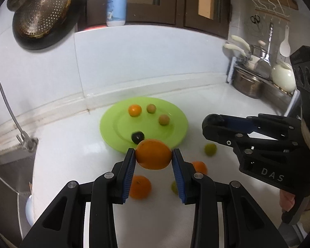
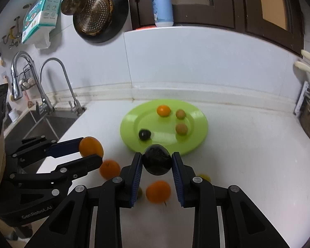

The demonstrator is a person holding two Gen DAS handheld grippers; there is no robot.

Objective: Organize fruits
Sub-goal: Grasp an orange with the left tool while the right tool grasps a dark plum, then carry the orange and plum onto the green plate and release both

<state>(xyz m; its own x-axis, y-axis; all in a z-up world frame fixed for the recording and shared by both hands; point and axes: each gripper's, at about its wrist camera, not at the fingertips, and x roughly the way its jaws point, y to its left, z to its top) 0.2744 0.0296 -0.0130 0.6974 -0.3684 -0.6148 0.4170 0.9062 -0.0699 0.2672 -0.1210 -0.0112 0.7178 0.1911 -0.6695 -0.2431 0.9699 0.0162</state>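
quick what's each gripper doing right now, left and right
Left gripper: closed on an orange, held above the counter.
Right gripper: closed on a dark avocado-like fruit, also lifted.

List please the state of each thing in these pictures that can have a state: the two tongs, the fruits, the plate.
Left tongs: shut on an orange, lifted off the counter.
Right tongs: shut on a dark fruit, lifted.
Green plate: flat on the counter, holding four small fruits.
Small orange on the plate: resting, not held.
Loose oranges: lying on the counter, near the tongs.
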